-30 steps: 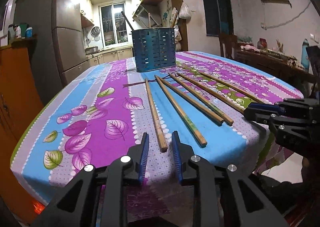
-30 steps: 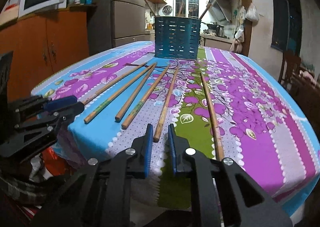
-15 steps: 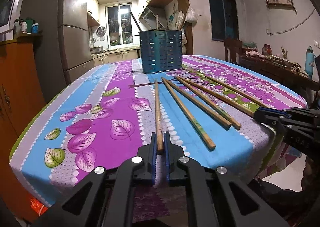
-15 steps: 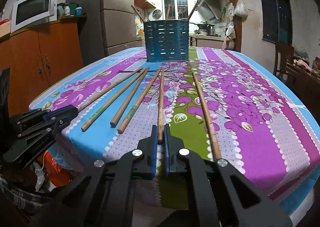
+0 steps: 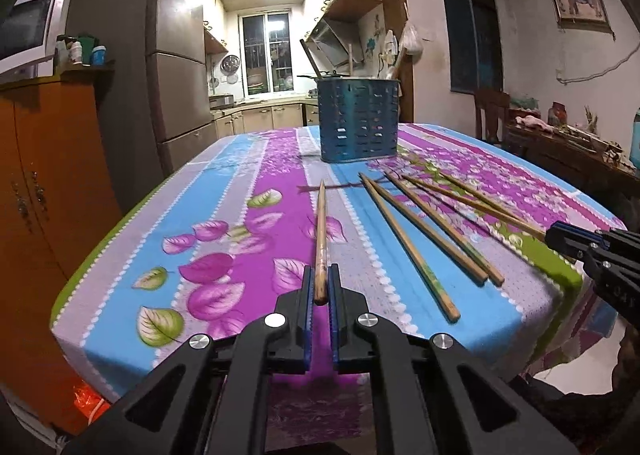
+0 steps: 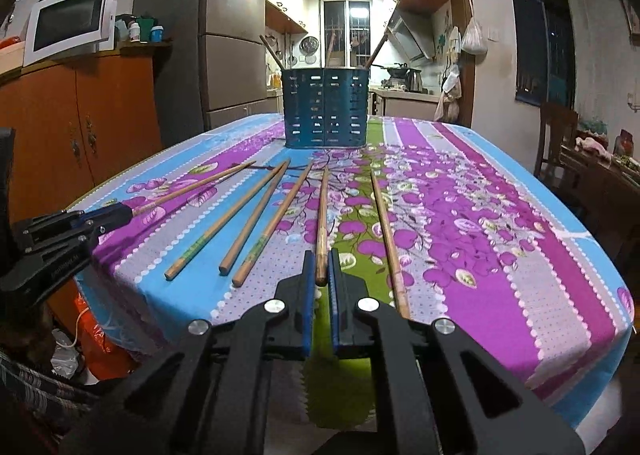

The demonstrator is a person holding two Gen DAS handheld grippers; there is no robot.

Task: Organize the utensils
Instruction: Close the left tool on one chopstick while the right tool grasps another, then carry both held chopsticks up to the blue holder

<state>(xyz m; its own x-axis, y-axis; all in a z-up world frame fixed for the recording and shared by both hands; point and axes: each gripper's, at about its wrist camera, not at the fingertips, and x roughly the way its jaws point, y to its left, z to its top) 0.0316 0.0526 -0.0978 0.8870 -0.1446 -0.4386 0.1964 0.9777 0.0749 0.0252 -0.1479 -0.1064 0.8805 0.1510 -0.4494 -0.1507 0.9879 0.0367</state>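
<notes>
Several wooden chopsticks lie on a flowered tablecloth. My left gripper [image 5: 320, 287] is shut on the near end of the leftmost chopstick [image 5: 321, 231], lifted a little off the cloth. My right gripper [image 6: 321, 273] is shut on the near end of another chopstick [image 6: 322, 215]. A blue slotted utensil holder [image 5: 358, 119] stands at the far middle of the table and holds a few sticks; it also shows in the right wrist view [image 6: 325, 107]. The left gripper shows in the right wrist view [image 6: 116, 215], and the right gripper in the left wrist view [image 5: 560, 235].
Loose chopsticks [image 5: 408, 243] lie between the two grippers, and one more [image 6: 388, 231] to the right of my right gripper. The table's front edge [image 5: 280, 351] is just below the grippers. An orange cabinet [image 5: 44, 175] stands left, a chair and sideboard [image 5: 560, 147] right.
Both grippers closed from open onto a chopstick end each. The left one has since lifted its chopstick and swung it slightly left; the right one holds its stick near the cloth.
</notes>
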